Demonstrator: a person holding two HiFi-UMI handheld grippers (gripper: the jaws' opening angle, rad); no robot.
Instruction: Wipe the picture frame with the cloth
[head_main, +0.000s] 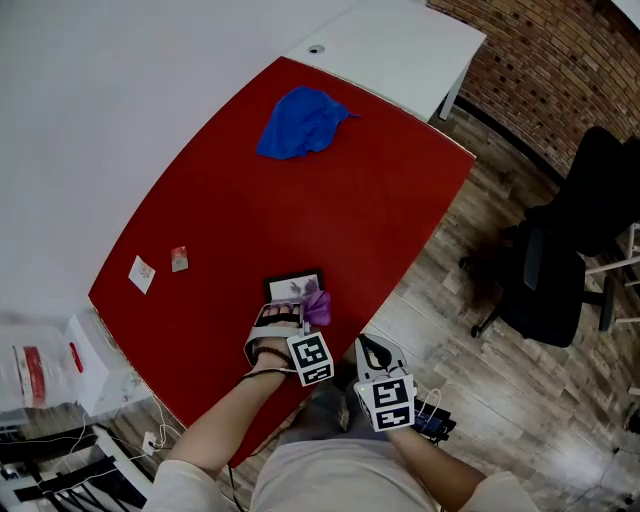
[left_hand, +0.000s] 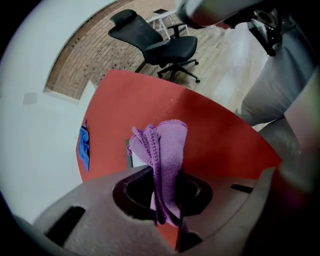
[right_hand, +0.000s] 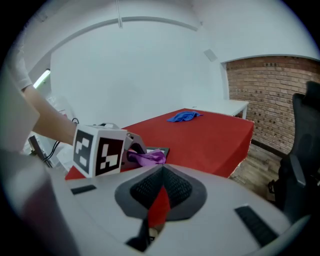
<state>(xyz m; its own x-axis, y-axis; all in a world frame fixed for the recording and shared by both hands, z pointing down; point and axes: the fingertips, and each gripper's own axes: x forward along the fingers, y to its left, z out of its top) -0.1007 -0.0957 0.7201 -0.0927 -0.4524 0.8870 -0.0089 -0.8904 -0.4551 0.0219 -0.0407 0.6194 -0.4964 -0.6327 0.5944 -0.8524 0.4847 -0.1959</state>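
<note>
A small dark picture frame (head_main: 290, 287) lies flat near the front edge of the red table (head_main: 300, 210). My left gripper (head_main: 303, 308) is over the frame's near side, shut on a folded purple cloth (head_main: 318, 306). In the left gripper view the purple cloth (left_hand: 167, 160) stands up between the jaws, hiding most of the frame (left_hand: 128, 149). My right gripper (head_main: 368, 348) hangs off the table's front edge, close to the person's body, shut with nothing in it. The right gripper view shows the cloth (right_hand: 146, 158) over the frame (right_hand: 160, 149).
A crumpled blue cloth (head_main: 300, 122) lies at the table's far end. Two small cards (head_main: 142, 273) sit near the left edge. A white desk (head_main: 400, 45) adjoins the far side. A black office chair (head_main: 560, 270) stands on the wood floor to the right.
</note>
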